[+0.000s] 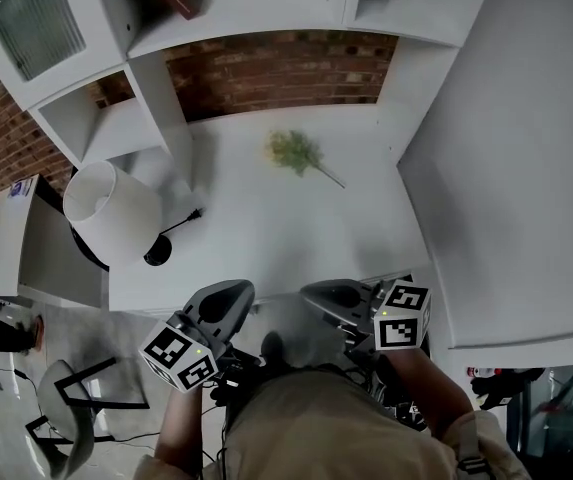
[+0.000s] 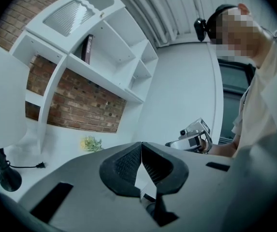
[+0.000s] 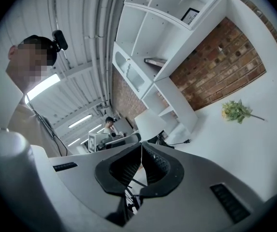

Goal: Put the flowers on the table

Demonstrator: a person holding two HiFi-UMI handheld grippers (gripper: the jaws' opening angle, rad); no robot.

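Already the flowers (image 1: 296,154) lie on the table (image 1: 256,243), stem slanting toward your right gripper (image 1: 333,298), the nearer; it and the left gripper (image 1: 225,304) are clenched empty.

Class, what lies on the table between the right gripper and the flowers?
Nothing: the head view shows only bare white table between the right gripper and the flowers.

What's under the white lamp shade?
A black lamp base pokes out from under the lamp shade on the white table, with its black cord beside it. The shade covers the stem and any bulb.
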